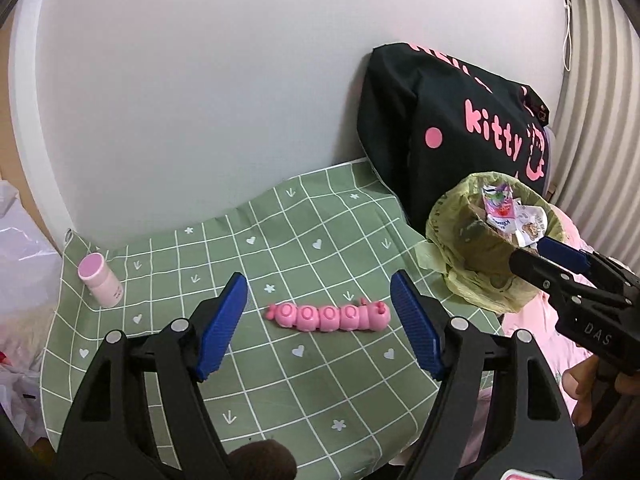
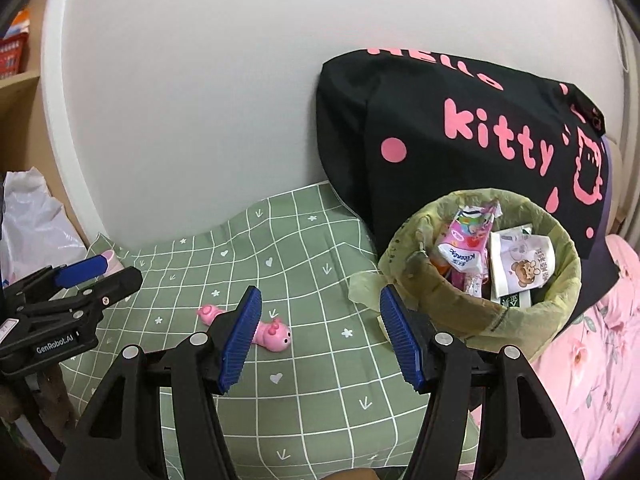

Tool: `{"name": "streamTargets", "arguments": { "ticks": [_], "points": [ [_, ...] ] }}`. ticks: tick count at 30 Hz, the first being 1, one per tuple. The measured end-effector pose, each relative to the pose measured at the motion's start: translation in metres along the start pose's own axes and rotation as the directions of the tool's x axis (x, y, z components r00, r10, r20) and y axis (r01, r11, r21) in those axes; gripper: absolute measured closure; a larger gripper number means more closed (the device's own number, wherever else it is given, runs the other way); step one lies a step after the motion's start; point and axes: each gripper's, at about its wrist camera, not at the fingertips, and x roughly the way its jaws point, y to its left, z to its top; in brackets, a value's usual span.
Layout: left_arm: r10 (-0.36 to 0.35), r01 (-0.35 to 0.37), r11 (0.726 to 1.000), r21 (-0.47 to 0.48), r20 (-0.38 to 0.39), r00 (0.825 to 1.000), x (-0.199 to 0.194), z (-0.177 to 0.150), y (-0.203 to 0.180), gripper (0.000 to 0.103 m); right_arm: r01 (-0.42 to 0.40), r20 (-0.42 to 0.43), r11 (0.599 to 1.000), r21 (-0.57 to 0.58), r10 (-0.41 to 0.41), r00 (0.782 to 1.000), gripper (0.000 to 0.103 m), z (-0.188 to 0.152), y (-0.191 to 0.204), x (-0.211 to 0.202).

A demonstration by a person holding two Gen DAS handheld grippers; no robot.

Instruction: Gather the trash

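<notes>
A small bin point(image 2: 400, 248) lined with a yellow-green bag stands at the right of a green checked cloth point(image 2: 304, 248). It holds a pink tissue pack point(image 2: 464, 248) and a white bear-print wrapper point(image 2: 524, 268). My right gripper point(image 2: 319, 292) is open and empty, just left of the bin. In the left wrist view its tip point(image 1: 548, 258) reaches the bin's point(image 1: 440, 216) near rim. My left gripper point(image 1: 320, 280) is open, with a pink caterpillar toy point(image 1: 328, 316) lying on the cloth between its fingers. The toy point(image 2: 276, 334) is partly hidden behind a right finger.
A black bag with pink lettering point(image 2: 460, 140) leans on the wall behind the bin. A pink-lidded bottle point(image 1: 100, 280) stands at the cloth's far left. A white plastic bag point(image 1: 20, 248) lies left of the cloth, pink floral bedding point(image 2: 592, 352) to the right.
</notes>
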Motion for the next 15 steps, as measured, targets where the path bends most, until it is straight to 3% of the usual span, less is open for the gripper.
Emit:
{"name": "streamTargets", "arguments": {
  "ticks": [15],
  "points": [
    [0.005,-0.005,1.000,-0.001,0.012,1.000,-0.0041,0.0006,-0.0008,0.033,0.000,0.011,1.000,0.011,0.000,1.000,0.045,0.0011,-0.0013,-0.0034]
  ]
}}
